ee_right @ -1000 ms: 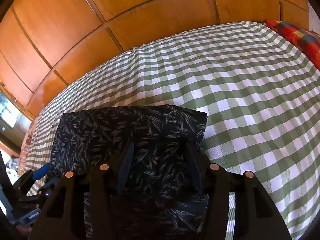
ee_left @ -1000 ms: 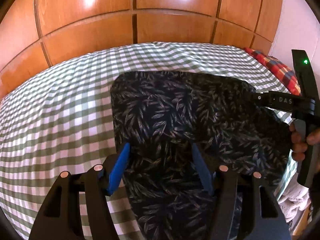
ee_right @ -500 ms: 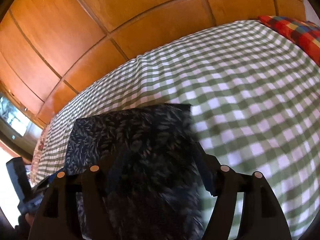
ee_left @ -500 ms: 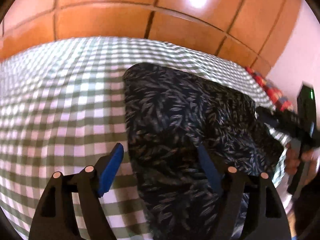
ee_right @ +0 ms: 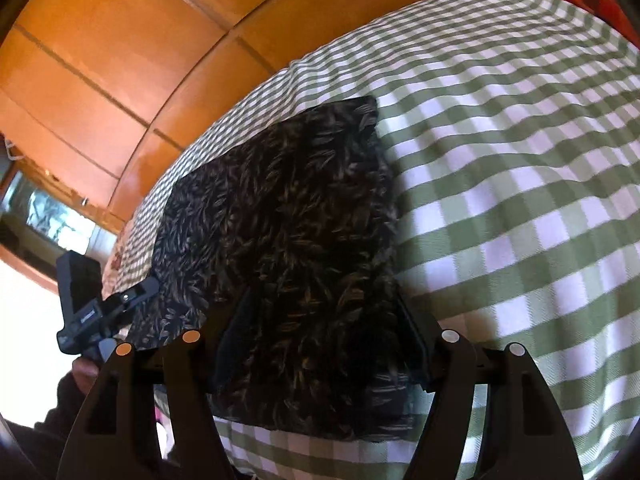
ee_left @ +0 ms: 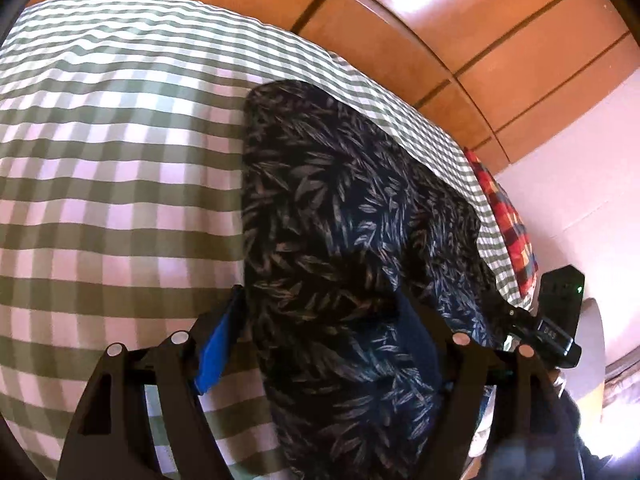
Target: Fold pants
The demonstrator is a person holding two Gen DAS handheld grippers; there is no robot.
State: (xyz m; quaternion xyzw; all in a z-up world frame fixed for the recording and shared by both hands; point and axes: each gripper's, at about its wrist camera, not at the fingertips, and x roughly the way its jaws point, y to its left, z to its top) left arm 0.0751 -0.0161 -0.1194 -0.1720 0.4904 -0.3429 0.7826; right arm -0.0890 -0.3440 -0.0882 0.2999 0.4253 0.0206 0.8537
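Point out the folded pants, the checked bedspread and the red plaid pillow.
pants [ee_left: 340, 208]: left wrist view, middle of the leaf-print top layer.
checked bedspread [ee_right: 520, 160]: right wrist view, bare stretch right of the pants.
red plaid pillow [ee_left: 512, 224]: left wrist view, its visible edge by the wall.

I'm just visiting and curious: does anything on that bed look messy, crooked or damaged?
Nothing stands out. The dark leaf-print pants lie folded in a tidy block on the green checked bedspread, edges fairly straight. No tears or spills show; the cover only ripples a little.
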